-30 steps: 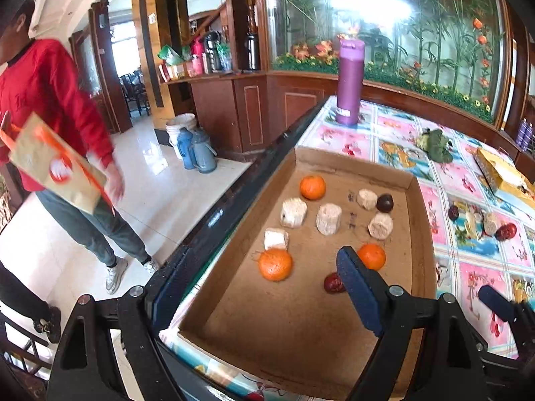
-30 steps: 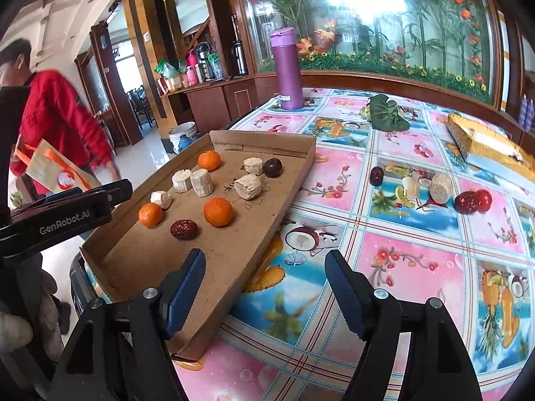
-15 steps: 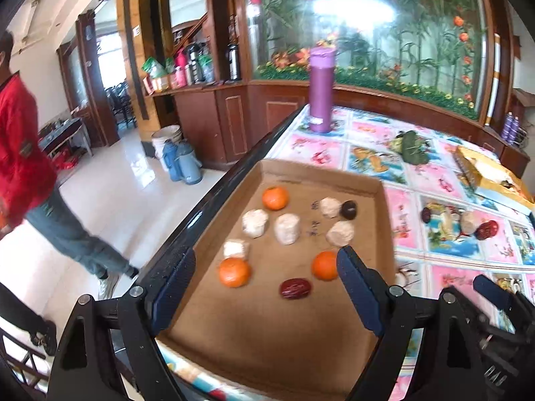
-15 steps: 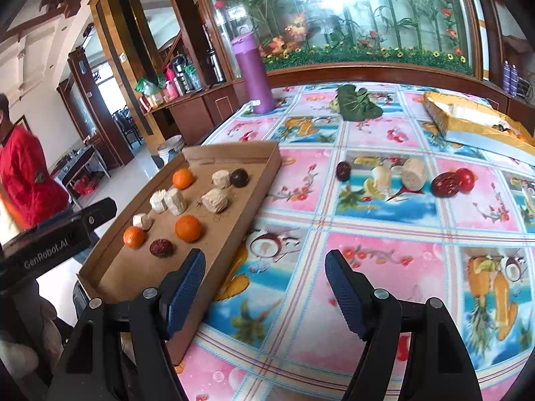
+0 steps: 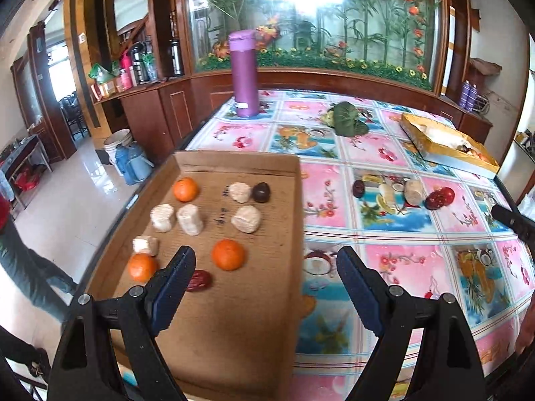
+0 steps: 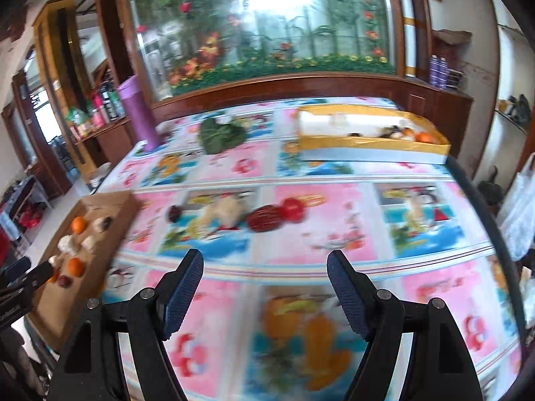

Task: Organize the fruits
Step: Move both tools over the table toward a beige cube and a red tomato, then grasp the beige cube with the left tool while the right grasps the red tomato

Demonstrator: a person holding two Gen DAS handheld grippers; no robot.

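While both my grippers hang above the table (image 5: 394, 153) with nothing in them, the job is to pick the next loose fruit cleanly. My left gripper (image 5: 265, 272) has its jaws spread wide over the right wall of the cardboard tray (image 5: 240, 327), which sits at the table's left edge and already carries three oranges, several pale chunks, a dark round fruit and a red date (image 5: 200, 280). My right gripper (image 6: 264, 277) is just as wide open and empty, aimed down the middle of the table at the loose cluster: a dark plum (image 6: 174, 213), pale pieces (image 6: 224, 211), a wrinkled red date (image 6: 265, 220) and a red round fruit (image 6: 294, 209) touching it. The right view is smeared, so I think the date and the red fruit touch, but I would not swear to it. I judge the step in hand to be the reach toward that cluster. To do it well I should slow until the view steadies, choose an outer piece such as the dark plum, which lies a little apart, and come down with one jaw on either side so neighbours are not nudged. Round fruit rolls, so I should close gently across its widest part, then lift straight before crossing to the tray's bare near end.
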